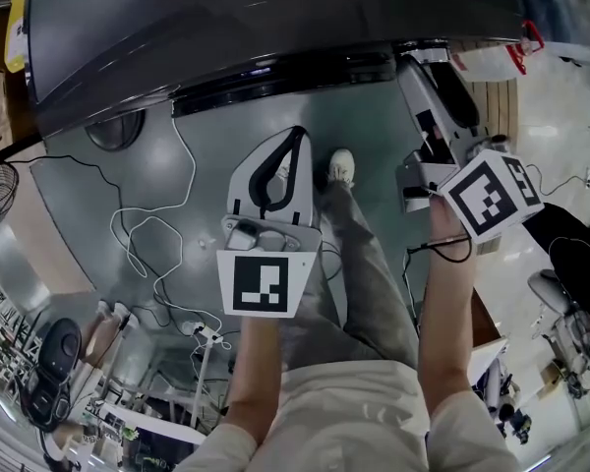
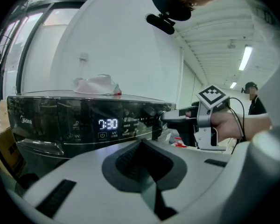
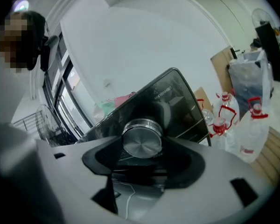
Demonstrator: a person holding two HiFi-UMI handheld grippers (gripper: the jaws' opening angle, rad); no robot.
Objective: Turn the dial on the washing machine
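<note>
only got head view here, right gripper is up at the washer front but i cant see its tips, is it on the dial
Observer: Yes. The right gripper view shows the silver dial between the right gripper's pads, which look pressed on its sides.
Operator: is the power on
Observer: Yes, the left gripper view shows the display lit with digits.
Operator: anything lying up top
Observer: A crumpled white wad sits on the washing machine.

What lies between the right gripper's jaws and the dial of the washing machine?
Nothing. In the right gripper view the silver dial stands directly between the jaws of the right gripper, which grip its sides.
</note>
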